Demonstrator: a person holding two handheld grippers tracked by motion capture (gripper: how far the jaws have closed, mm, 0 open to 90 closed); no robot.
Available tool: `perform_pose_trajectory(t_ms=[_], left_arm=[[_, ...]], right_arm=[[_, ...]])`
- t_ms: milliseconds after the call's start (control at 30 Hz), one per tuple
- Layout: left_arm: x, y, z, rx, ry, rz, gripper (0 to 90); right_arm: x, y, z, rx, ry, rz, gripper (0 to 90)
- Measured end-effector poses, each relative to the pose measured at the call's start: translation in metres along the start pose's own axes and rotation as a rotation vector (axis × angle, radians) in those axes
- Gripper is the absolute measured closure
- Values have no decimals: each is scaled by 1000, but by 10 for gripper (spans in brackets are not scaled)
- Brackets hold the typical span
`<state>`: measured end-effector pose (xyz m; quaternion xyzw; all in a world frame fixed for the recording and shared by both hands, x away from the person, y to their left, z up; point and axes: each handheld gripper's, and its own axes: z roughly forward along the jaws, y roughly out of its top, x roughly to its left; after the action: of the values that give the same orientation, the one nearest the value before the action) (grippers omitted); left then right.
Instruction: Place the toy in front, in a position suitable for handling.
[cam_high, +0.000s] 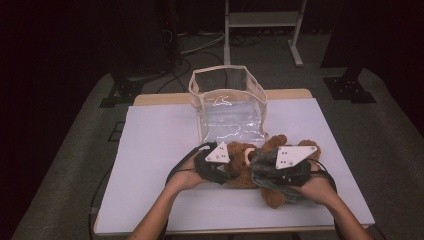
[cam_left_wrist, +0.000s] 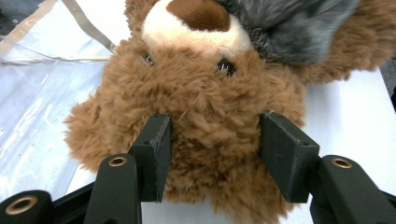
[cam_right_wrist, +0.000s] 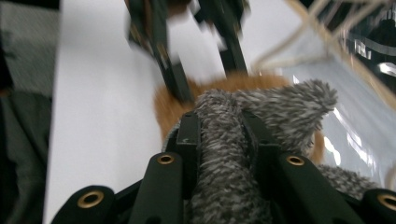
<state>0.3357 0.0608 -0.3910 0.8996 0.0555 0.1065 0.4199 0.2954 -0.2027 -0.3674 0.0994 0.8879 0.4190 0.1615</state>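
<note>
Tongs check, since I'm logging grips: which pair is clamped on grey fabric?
The right tongs: they pinch the grey scarf, while the left tongs clasp the teddy bear.

two matte black two-jaw grippers are seen: the left gripper (cam_high: 227, 165) and the right gripper (cam_high: 262, 167). each is topped by a grey three-cornered plate with dark screws. brass-ringed holes sit behind the flat black pads (cam_left_wrist: 154, 154). black cables trail rearward.

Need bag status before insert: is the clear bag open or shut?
Open. The clear bag stands behind the teddy bear, its rim spread wide, nothing visible inside.
</note>
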Motion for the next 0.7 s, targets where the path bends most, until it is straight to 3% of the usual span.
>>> perform_pose_trajectory(t_ms=[67,167,267,333,467,600,700], left_arm=[[0,-2,-6,-6,-5,3,457],[0,-4,-11,-5,-2,2,461],[1,-4,-9,-1,0,1,460],[1,-3,-5,-7,-2,-1,453],[0,-1,-1,2,-2,5,449],[1,-6,-10,3,0,-4,448],[1,-12,-19,-5,8,-12,447]], right_arm=[[-3,-12,0,56,-19,8,712],[-5,-20,-8,48,-14,47,712],[-1,-7,-12,37,-13,22,710],[3,5,-11,-7,12,9,709],[8,20,-1,-28,31,-32,709],[1,3,7,20,24,-12,709],[-3,-11,2,27,11,38,709]])
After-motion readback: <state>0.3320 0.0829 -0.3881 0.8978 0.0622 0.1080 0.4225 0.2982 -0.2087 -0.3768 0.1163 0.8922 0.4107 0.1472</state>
